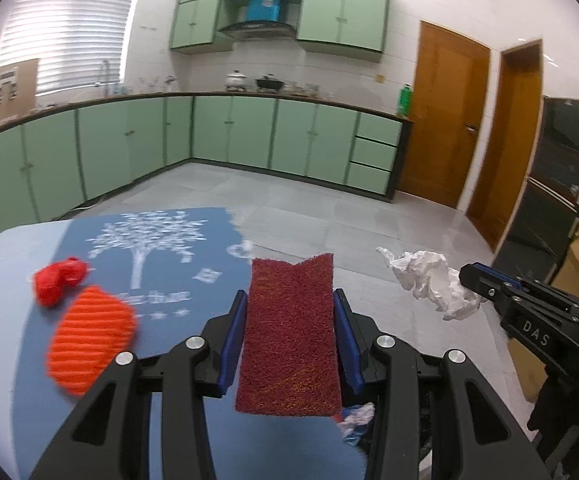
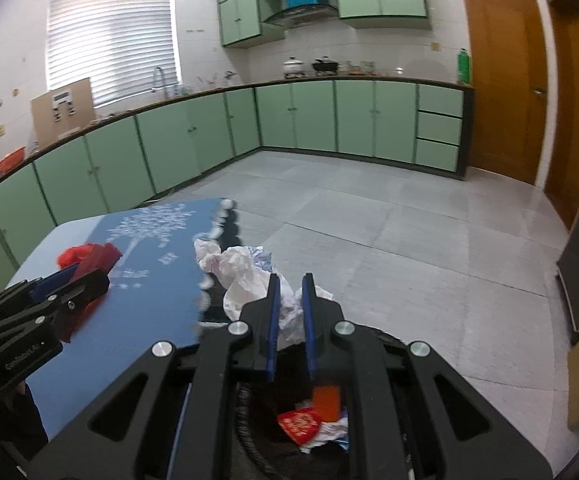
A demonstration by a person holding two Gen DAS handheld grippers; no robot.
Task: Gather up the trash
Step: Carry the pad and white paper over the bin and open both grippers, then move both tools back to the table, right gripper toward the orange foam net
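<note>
The left gripper (image 1: pixel 289 320) was clamped on a dark red scouring pad (image 1: pixel 289 336); the right gripper (image 2: pixel 291 300) pinched crumpled white paper (image 2: pixel 249 276), seemingly above a dark trash bin (image 2: pixel 265 420) below it.

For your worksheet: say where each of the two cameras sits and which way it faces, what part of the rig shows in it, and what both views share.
Left wrist: sits behind the left gripper, facing the kitchen cabinets over the blue table; its fingers clamp a dark red scouring pad; the other gripper shows at right.
Right wrist: sits behind the right gripper, above the trash bin; it clamps crumpled white paper.
Shared: table, paper, cabinets.
</note>
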